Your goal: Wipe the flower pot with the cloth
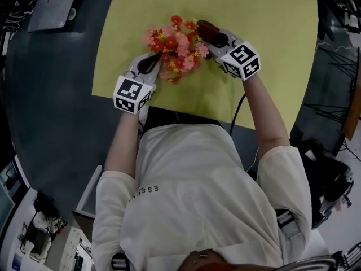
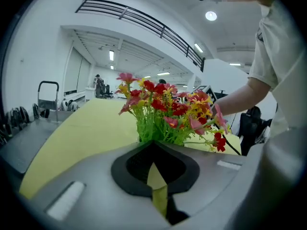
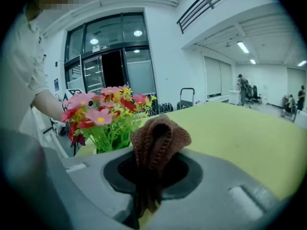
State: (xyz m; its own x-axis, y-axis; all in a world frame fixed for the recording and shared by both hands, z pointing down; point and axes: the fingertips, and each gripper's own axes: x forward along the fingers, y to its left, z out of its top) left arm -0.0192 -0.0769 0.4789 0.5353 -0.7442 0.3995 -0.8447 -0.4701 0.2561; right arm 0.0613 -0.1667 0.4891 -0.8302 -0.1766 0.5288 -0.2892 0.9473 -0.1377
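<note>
A bunch of red, pink and yellow flowers [image 1: 176,48] with green stems [image 2: 152,126] stands on the yellow table top [image 1: 254,27]. Its pot is hidden under the blooms and behind the jaws in every view. My left gripper [image 1: 153,62] sits at the bunch's near-left side, jaws shut [image 2: 154,147], with nothing seen between them. My right gripper [image 1: 207,34] is at the bunch's right side, shut on a brown knitted cloth [image 3: 158,139] that bulges up out of the jaws [image 3: 149,176]. The cloth [image 1: 204,28] lies next to the flowers.
The yellow top ends at a dark grey surface [image 1: 51,95] on the left and near sides. A black cable [image 1: 237,113] runs off the near edge. A grey flat device [image 1: 53,4] lies far left. A hand trolley [image 2: 47,97] stands beyond the table.
</note>
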